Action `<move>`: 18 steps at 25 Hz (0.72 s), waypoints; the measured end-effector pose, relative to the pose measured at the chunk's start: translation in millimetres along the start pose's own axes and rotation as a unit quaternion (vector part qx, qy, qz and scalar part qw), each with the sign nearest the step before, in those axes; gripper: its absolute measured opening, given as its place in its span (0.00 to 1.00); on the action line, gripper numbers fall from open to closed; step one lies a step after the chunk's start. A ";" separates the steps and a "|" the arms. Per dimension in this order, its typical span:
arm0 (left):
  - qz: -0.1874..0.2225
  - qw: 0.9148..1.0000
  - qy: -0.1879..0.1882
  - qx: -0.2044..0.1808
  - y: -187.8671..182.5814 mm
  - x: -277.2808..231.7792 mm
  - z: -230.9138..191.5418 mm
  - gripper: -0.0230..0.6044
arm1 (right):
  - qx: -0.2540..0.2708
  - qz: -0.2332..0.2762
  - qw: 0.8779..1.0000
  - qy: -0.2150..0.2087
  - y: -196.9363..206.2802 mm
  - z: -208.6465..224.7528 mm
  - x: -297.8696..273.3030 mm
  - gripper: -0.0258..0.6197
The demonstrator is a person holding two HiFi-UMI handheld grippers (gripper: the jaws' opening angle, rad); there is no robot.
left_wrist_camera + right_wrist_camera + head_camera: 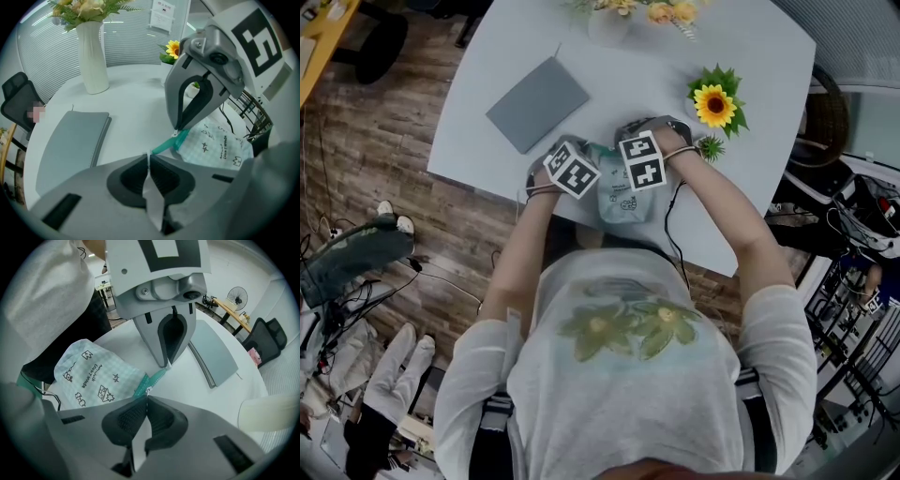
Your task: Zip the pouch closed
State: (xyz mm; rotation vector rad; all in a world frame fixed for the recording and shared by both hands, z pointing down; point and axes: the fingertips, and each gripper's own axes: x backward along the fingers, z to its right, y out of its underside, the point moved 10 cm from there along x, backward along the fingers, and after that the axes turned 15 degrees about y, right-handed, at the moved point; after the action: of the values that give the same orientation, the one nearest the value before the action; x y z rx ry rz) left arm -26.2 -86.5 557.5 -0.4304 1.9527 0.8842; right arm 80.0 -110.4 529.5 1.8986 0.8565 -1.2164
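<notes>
Person's white shirt (623,375) fills the bottom of the head view, with both forearms reaching forward over a white desk (750,112). A flat grey notebook (537,103) lies toward the desk's left edge. A white vase (93,56) of flowers stands at the far edge. The pouch (623,199), pale mint check with small black drawings, lies flat at the desk's near edge, right in front of the person, under the two grippers. The left gripper (149,159) and right gripper (146,397) point steeply down side by side, their marker cubes almost touching. A yellow sunflower (714,103) sits near the desk's right edge. The left gripper's jaws are pressed together on the teal zip tab (164,144) that sticks out from the pouch's corner. The right gripper's jaws are pinched closed on the small zip pull (148,390), just beside that tab.
</notes>
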 end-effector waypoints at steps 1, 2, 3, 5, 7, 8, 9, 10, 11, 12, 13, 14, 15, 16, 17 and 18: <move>0.000 1.000 0.000 -0.001 -0.1 0.0 0.0 0.07 | -0.001 0.000 1.000 0.001 0.2 -0.2 0.3 0.07; 0.001 1.000 0.000 -0.001 -0.4 0.0 0.1 0.07 | -0.002 -0.001 1.000 0.001 0.3 -0.4 0.6 0.07; 0.001 1.000 0.000 -0.002 -0.6 -0.1 0.1 0.07 | -0.002 -0.002 1.000 0.002 0.4 -0.4 0.8 0.07; 0.000 1.000 -0.001 -0.003 -0.8 -0.5 0.3 0.07 | 0.006 -0.005 1.000 0.006 0.0 -1.0 1.2 0.07; -0.001 1.000 -0.002 -0.003 -0.8 -0.4 0.5 0.07 | 0.025 -0.013 1.000 0.009 -1.1 -2.7 1.1 0.07; -0.001 1.000 -0.002 -0.003 -0.8 -0.1 0.6 0.07 | 0.034 -0.017 0.999 0.010 -1.4 -3.6 1.0 0.07; -0.001 1.000 -0.002 -0.004 -0.8 0.3 0.6 0.07 | 0.038 -0.019 0.999 0.010 -1.4 -4.4 1.0 0.07; -0.001 1.000 -0.003 -0.004 -0.7 0.6 0.5 0.07 | 0.038 -0.020 0.999 0.010 -1.1 -4.7 1.4 0.07; -0.002 1.000 -0.003 -0.004 -0.6 0.8 0.4 0.07 | 0.034 -0.020 0.999 0.010 -0.5 -4.7 2.0 0.07; -0.002 1.000 -0.003 -0.005 -0.7 0.7 0.3 0.07 | 0.030 -0.020 0.999 0.010 0.2 -4.7 2.8 0.07; -0.002 1.000 -0.004 -0.005 -0.8 0.6 0.2 0.07 | 0.027 -0.020 0.999 0.011 1.1 -4.9 3.4 0.07; -0.002 1.000 -0.004 -0.005 -1.0 0.4 0.1 0.07 | 0.024 -0.021 0.999 0.012 2.0 -5.3 3.7 0.07; -0.003 1.000 -0.004 -0.005 -1.1 0.2 0.1 0.07 | 0.020 -0.021 1.000 0.013 2.8 -5.9 3.8 0.07; -0.003 1.000 -0.004 -0.005 -1.2 0.0 0.1 0.07 | 0.016 -0.021 1.000 0.013 3.6 -6.6 4.0 0.07; -0.003 1.000 -0.004 -0.005 -1.2 -0.2 0.1 0.07 | 0.013 -0.022 1.000 0.013 4.4 -7.3 4.1 0.07; -0.004 1.000 -0.004 -0.005 -1.1 -0.3 0.2 0.07 | 0.011 -0.023 1.000 0.014 5.4 -8.2 4.2 0.07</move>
State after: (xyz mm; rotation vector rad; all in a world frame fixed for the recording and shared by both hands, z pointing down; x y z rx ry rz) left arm -25.2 -87.1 557.2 -0.4395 1.9377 0.8909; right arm 89.6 -105.7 529.2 1.9263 0.9092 -1.2340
